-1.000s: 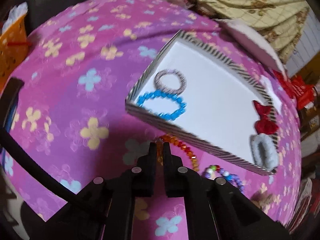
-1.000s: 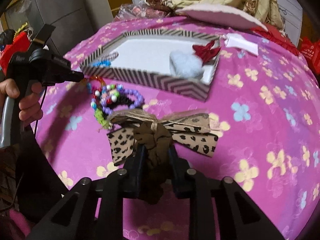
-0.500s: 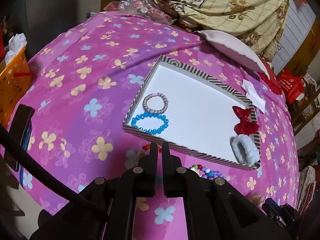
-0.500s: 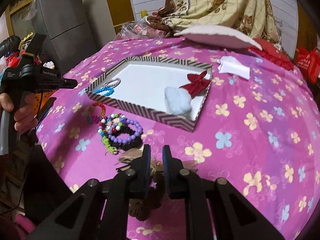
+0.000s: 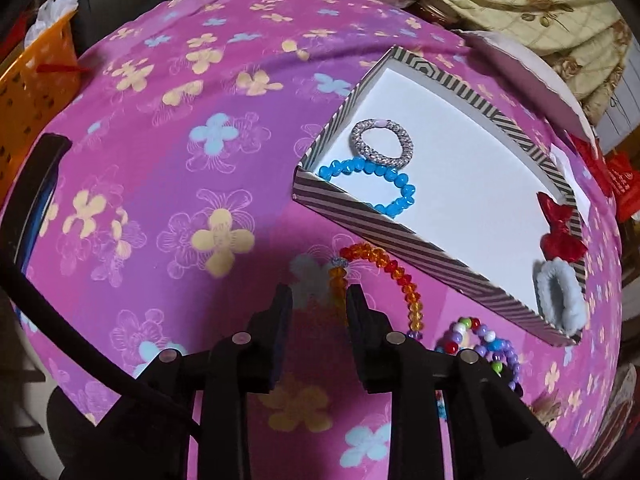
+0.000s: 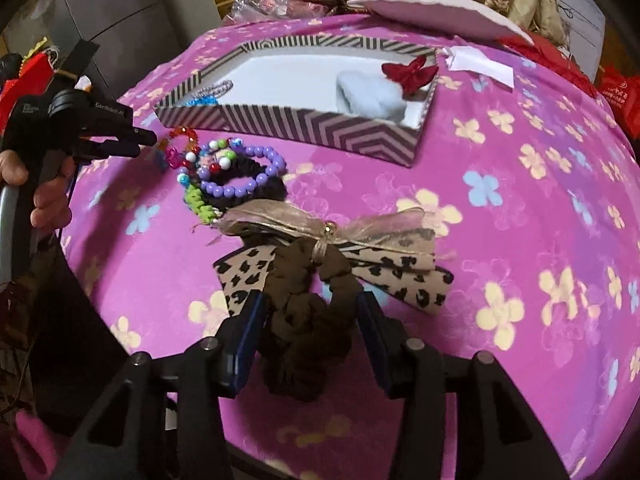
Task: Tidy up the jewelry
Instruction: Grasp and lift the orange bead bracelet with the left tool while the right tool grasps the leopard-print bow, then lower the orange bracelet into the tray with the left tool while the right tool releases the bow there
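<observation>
My right gripper (image 6: 310, 312) is spread wide around the brown scrunchie (image 6: 308, 320) with its leopard bow (image 6: 400, 272), both lying on the cloth (image 6: 520, 208). My left gripper (image 5: 318, 300) gapes too, the orange bracelet (image 5: 376, 264) at its right fingertip. Bead bracelets (image 6: 236, 172) sit at eleven o'clock of the bow; beyond, at twelve, the striped tray (image 6: 320, 128) holds the blue bracelet (image 5: 376, 184), red bow (image 6: 410, 72).

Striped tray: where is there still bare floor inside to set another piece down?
The striped tray is bare across its white middle, between the blue bead bracelet with the silver hair tie in one corner and the red bow and white scrunchie at the opposite end. Both ends are crowded.
</observation>
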`<state>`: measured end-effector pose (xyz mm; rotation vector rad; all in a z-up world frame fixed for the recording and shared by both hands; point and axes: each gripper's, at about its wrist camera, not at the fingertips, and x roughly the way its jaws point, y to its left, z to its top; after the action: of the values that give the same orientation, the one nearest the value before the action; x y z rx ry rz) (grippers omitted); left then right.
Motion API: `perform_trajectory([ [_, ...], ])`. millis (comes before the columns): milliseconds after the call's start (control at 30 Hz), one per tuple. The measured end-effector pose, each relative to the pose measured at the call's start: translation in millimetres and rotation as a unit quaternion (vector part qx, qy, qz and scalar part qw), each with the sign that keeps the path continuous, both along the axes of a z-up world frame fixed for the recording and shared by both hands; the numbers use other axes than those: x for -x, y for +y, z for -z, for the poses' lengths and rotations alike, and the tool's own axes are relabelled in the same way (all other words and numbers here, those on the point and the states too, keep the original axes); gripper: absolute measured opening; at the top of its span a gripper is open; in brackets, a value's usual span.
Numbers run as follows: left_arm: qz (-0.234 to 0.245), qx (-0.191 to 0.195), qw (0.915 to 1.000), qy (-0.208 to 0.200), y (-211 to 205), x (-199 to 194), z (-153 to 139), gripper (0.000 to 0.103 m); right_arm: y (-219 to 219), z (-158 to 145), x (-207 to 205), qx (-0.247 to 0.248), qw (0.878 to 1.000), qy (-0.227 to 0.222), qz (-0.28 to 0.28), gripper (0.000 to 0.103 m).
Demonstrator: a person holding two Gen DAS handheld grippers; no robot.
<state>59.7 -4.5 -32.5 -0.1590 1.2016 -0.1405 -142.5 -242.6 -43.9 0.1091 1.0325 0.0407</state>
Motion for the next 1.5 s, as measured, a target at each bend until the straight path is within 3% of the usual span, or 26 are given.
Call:
perform_trajectory([
  [100, -0.009, -0.004, 0.9999, 0.004, -4, -5, 4, 0.042, 7, 3, -1, 0.016, 1.0, -0.009, -0.009, 0.063],
  [167, -0.011, -0.01, 0.9999, 0.002, -9, -7, 6, 0.042, 11, 4, 0, 0.03, 0.999, -0.016, -0.014, 0.063],
  [200, -0.011, -0.01, 0.9999, 0.0, -11, -7, 6, 0.042, 11, 4, 0, 0.034, 0.999, -0.019, -0.014, 0.061],
  [300, 0.005, -0.015, 0.9999, -0.005, -19, -9, 7, 0.041, 8, 2, 0, 0.034, 0.999, -0.025, -0.015, 0.036],
  [367, 0.013, -0.022, 0.9996, -0.01, -20, -10, 8, 0.022, 4, 1, 1, 0.022, 0.999, -0.025, -0.015, 0.031],
  [500, 0.024, 0.031, 0.9989, 0.025, -14, -16, 6, 0.02, -4, -6, 2, -0.01, 0.999, -0.033, -0.015, 0.029],
  [867, 0.057, 0.041, 0.9964, -0.049, -10, -6, -74, 0.02, -12, -67, -8, -0.017, 0.995, -0.1, -0.019, 0.029],
  [1200, 0.068, 0.021, 0.9941, -0.082, -27, -28, -114, 0.02, -20, -101, -61, -0.004, 0.992, -0.124, -0.012, 0.029],
  [1500, 0.077, -0.014, 0.9936, -0.082, -69, -64, -107, 0.02, -37, -97, -138, -0.008, 0.995, -0.104, 0.004, 0.029],
])
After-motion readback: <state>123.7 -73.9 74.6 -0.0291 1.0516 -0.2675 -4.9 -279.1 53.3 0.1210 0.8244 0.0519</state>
